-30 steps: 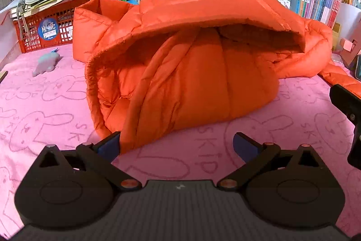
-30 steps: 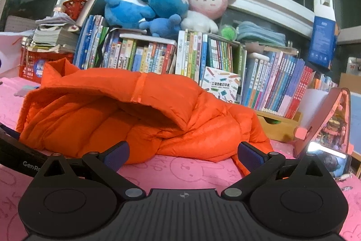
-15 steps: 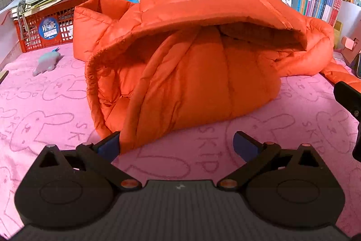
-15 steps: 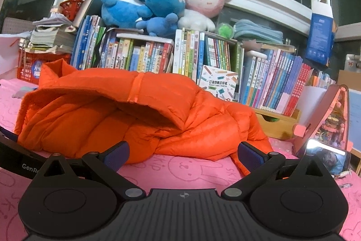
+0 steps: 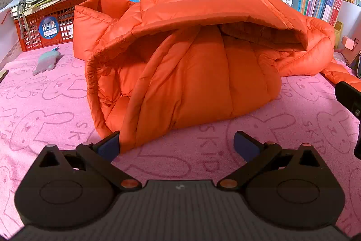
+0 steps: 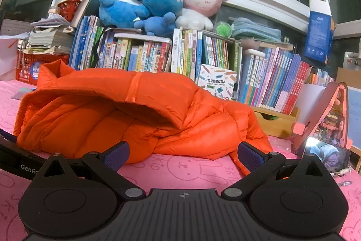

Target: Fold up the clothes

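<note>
Basically, puffy orange quilted down jacket (image 5: 198, 73): light, soft, slippery; pinch its hem. Left tongs (image 5: 176, 143), right tongs (image 6: 183, 154) spread, empty.

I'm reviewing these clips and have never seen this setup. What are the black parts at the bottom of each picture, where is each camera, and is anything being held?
Each picture comes from a fisheye camera on a hand-held two-finger gripper, looking forward along its fingers. The black parts are the grippers themselves: the left gripper in one view, the right gripper in the other. Both are open and hold nothing. Ahead lies an orange puffer jacket, loosely heaped on a pink bunny-print cloth. A small grey toy lies to its left. Behind stand rows of books with plush toys on top.
</note>
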Demonstrator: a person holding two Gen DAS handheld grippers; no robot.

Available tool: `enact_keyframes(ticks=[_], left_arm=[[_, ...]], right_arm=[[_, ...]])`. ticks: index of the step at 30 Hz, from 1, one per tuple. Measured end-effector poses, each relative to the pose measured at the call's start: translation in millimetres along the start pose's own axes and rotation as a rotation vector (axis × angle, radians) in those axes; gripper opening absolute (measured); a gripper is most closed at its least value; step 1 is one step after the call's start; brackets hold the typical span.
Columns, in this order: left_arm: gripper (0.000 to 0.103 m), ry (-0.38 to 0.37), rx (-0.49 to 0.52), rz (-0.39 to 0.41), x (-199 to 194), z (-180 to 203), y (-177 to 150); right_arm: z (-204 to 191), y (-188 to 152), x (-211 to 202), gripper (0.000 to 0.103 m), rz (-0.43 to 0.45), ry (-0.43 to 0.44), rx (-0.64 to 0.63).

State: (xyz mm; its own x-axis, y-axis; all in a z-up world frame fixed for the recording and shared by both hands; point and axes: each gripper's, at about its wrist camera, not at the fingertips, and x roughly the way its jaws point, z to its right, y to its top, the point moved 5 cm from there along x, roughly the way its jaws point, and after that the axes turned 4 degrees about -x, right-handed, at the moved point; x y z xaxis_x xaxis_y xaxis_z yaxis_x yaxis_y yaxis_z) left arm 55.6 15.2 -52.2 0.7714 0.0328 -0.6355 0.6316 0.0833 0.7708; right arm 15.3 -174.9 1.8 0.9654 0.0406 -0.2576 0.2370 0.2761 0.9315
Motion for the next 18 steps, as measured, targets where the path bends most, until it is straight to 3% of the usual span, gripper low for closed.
enact_keyframes(ticks=[18], left_arm=[[0.103, -0.001, 0.001, -0.001, -0.1, -0.7, 0.0]], right_arm=[[-0.3, -0.4, -0.3, 0.103, -0.003, -0.011, -0.002]])
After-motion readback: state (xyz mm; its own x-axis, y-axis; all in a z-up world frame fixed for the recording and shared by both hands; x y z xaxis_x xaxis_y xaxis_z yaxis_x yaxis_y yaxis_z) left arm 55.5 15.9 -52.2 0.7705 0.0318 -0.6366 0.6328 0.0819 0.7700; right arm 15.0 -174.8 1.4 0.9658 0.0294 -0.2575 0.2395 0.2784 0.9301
